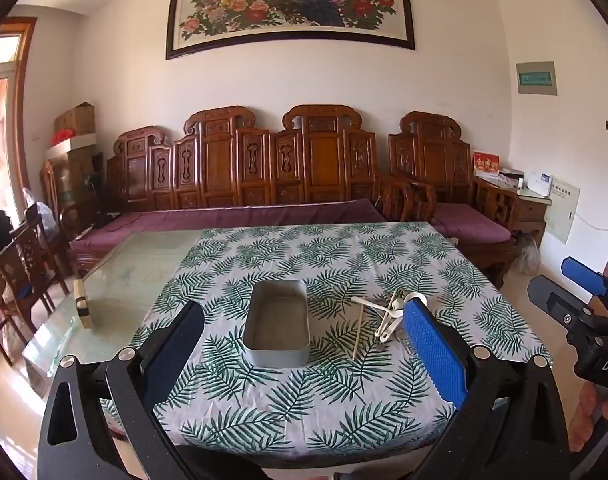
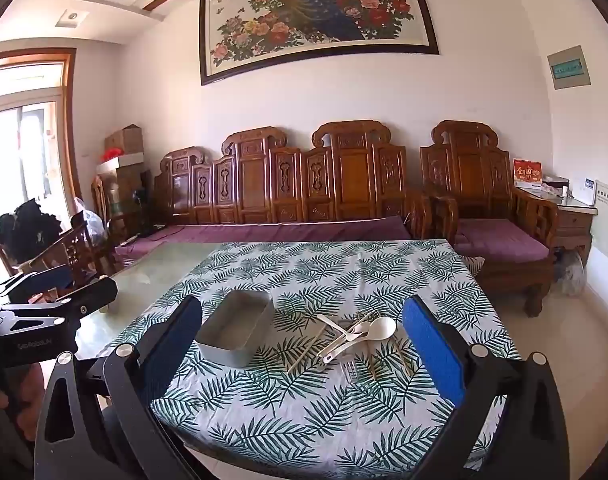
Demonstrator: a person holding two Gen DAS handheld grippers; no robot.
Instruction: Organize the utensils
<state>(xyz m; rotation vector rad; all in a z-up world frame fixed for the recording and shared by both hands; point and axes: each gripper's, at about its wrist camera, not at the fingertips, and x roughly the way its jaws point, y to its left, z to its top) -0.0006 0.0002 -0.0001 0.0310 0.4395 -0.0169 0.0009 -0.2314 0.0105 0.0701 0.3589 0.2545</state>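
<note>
Tin (image 2: 233,334) sits empty at 9 o'clock of utensil pile (image 2: 356,336), ready as bin. Left tool (image 1: 304,344), right tool (image 2: 301,344) both wide, holding nothing, hovering off tabletop (image 2: 344,264) for first pick.

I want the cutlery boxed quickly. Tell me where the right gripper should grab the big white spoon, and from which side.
Judging from the right wrist view: take the big white spoon by its slim handle, not the rounded bowl, coming from above. It lies flat in the crossed pile beside the metal tin, so a sideways approach would knock the neighbours. The right gripper is open.
</note>
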